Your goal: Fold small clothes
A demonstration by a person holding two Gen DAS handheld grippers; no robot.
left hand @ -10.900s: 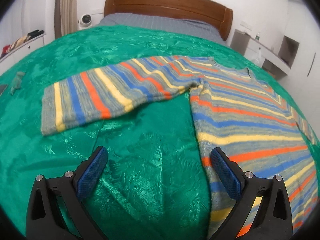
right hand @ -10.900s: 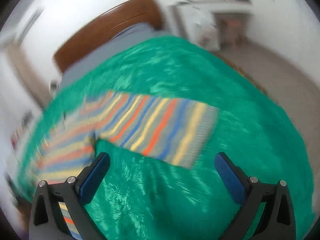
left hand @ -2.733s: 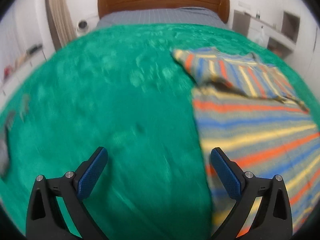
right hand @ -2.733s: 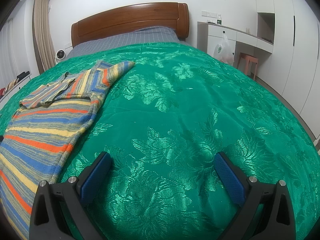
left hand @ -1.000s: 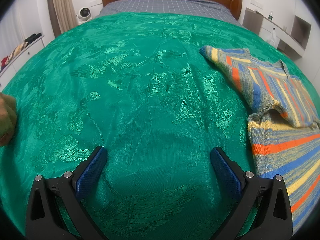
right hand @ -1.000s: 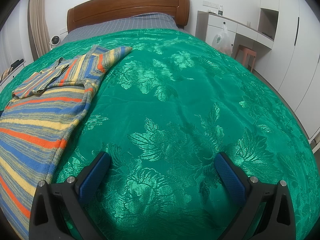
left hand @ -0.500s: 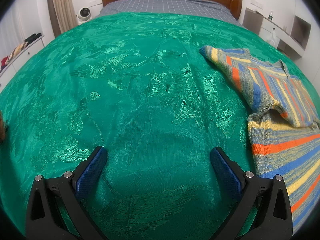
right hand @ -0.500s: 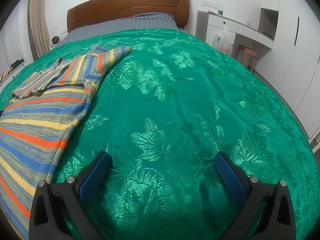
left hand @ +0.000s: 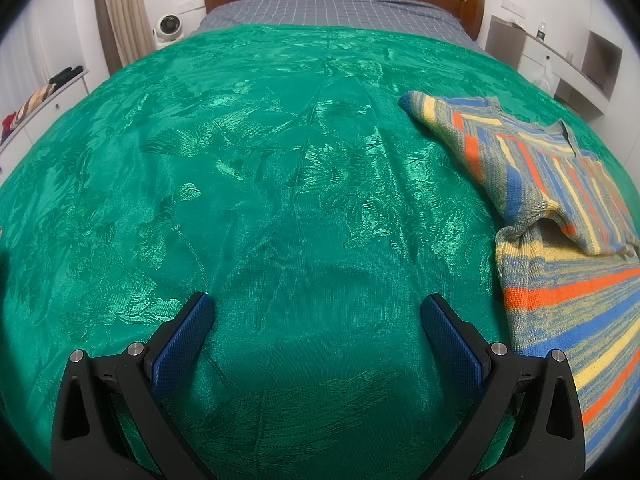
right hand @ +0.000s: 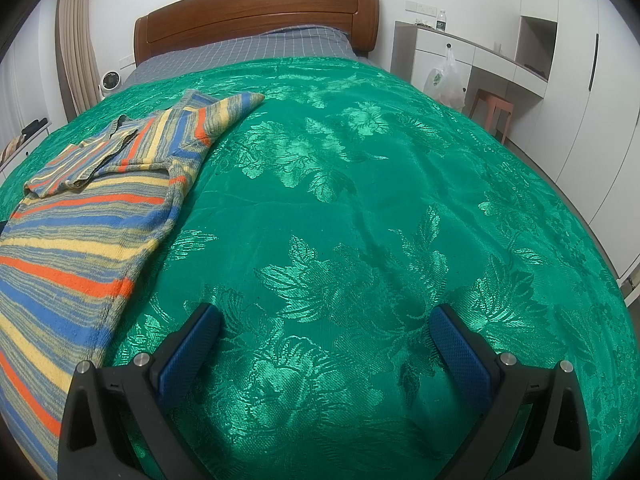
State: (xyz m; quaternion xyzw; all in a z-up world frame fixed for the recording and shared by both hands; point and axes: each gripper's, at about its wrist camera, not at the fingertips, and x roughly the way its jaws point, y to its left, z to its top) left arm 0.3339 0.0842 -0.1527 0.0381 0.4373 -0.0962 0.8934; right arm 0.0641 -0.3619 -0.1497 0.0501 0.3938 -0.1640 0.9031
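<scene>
While both grippers hover over bare bedspread (right hand: 360, 208), neither has hold of anything: the left gripper (left hand: 316, 320) stands with jaws wide apart, nothing between its blue pads (left hand: 182, 340), and the right gripper (right hand: 326, 330) is likewise fully spread and empty. The striped sweater (right hand: 92, 208) lies flat on the bedspread between the two tools, to the right in the left view (left hand: 560, 240) and to the left in the right view. Both sleeves (right hand: 192, 128) are laid inward across the chest near the collar, so the sleeve step appears done and the work stands between folds. Judged from this, the next step is the body fold, bringing the hem up toward the collar. That calls for each gripper to come in to a lower corner of the sweater; the hem itself runs out of both views, so its state cannot be told. Each should pinch both knit layers and lift together evenly. The knit looks soft and loose; an uneven lift could drag the folded sleeves out of place.
</scene>
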